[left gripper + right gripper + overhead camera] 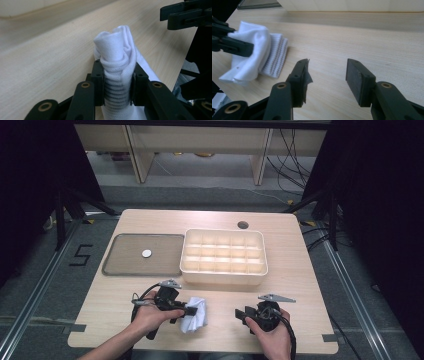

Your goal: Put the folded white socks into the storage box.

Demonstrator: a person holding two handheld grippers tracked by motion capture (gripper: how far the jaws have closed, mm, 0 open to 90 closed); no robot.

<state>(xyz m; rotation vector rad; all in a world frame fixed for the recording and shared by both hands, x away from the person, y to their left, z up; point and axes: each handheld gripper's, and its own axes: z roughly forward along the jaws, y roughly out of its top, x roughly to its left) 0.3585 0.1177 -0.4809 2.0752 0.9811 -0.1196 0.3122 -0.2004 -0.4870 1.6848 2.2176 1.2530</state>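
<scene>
I'm clenching the left gripper (192,310) on the white sock (119,65) near the tabletop (300,270) front edge — pinching its ribbed cuff, likely so the bundle lifts as one. The right gripper (327,75) is hovering just beside it, fingers (359,80) spread and grasping nothing — waiting, I judge, to catch the loose end.

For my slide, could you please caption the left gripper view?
Left gripper clamps a white sock above the wooden table.
</scene>
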